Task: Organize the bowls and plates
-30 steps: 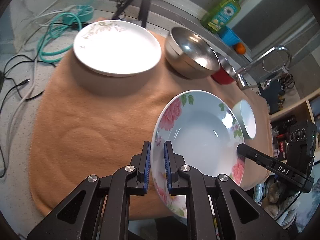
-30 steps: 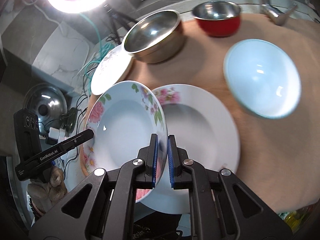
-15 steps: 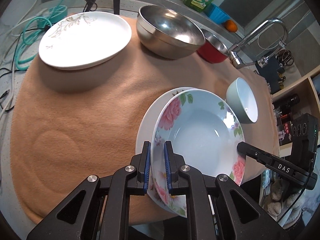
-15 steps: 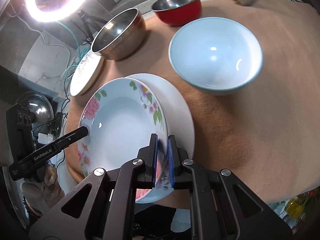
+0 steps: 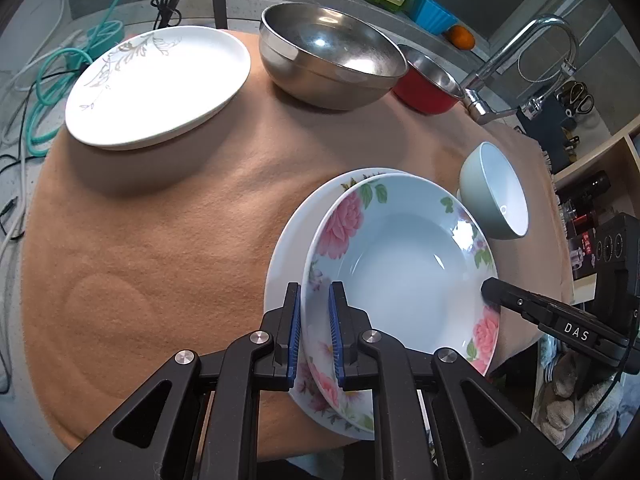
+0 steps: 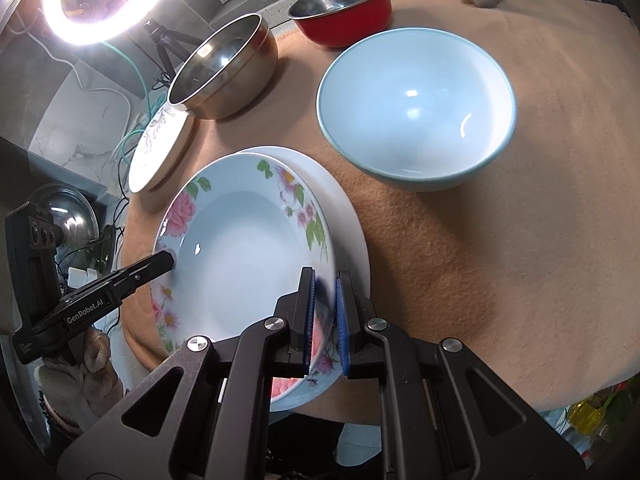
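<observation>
Both tools, left tool (image 5: 314, 334) and right tool (image 6: 325, 318), angled steeply down, clamp the floral plate (image 5: 404, 264).

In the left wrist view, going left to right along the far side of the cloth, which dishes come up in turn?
White plate with a grey sprig pattern → large steel bowl → red bowl with steel inside. The pale green bowl lies nearer and further right, beside the floral plate.

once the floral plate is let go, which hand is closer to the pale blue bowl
Right. The pale blue bowl sits just ahead of the right tongs; the left tongs grip the floral plate on its far side.
</observation>
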Motion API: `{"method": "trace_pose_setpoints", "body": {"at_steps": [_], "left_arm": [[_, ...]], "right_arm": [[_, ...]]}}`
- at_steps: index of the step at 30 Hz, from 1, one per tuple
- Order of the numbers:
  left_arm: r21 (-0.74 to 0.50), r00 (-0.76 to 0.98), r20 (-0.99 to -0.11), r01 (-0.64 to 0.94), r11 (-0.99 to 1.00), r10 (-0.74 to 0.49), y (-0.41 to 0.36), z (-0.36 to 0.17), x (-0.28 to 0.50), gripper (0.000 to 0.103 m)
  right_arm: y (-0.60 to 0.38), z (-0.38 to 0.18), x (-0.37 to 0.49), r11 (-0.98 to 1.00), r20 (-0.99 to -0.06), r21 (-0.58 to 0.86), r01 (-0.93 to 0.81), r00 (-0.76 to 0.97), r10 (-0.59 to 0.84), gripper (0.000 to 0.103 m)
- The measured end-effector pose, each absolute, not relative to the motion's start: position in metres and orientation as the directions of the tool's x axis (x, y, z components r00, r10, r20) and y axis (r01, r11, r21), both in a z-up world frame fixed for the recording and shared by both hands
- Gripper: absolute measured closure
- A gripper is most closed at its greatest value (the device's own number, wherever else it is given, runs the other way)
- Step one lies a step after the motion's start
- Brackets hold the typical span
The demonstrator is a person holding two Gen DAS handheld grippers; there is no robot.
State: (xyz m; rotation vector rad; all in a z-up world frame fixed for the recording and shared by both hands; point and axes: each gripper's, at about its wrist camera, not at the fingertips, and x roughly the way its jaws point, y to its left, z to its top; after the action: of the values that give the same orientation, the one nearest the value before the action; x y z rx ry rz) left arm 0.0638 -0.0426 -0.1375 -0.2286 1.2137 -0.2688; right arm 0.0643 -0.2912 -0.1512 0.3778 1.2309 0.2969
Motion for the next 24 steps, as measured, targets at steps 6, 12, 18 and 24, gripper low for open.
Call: {"method": "trace_pose_setpoints", "body": {"at_steps": [6, 12, 18, 24], "left_arm": [[-0.3, 0.323, -0.894, 0.084, 0.95, -0.311, -0.047, -0.14, 0.067, 0.09], [-0.27, 0.324, -0.9, 0.105, 0.957, -0.29, -0.052, -0.139, 0.07, 0.089], [-0.188, 0.328, -0.917, 0.149, 0.971, -0.228, -0.062, -0.138, 0.071, 0.09], [-0.184, 0.327, -0.917, 0.158, 0.97, -0.227, -0.062, -0.139, 0.073, 0.09]], "right_arm": [[-0.288, -0.152, 0.067, 0.905, -0.859, 0.424, -0.025, 0.307, 0.411, 0.093], [-0.285, -0.151, 0.066, 0.917, -0.868, 0.396, -0.04, 0.31, 0.388, 0.092], [-0.28, -0.15, 0.067, 0.933, -0.883, 0.353, -0.061, 0.309, 0.354, 0.092], [-0.278, -0.15, 0.067, 0.939, -0.887, 0.337, -0.072, 0.309, 0.343, 0.092]]}}
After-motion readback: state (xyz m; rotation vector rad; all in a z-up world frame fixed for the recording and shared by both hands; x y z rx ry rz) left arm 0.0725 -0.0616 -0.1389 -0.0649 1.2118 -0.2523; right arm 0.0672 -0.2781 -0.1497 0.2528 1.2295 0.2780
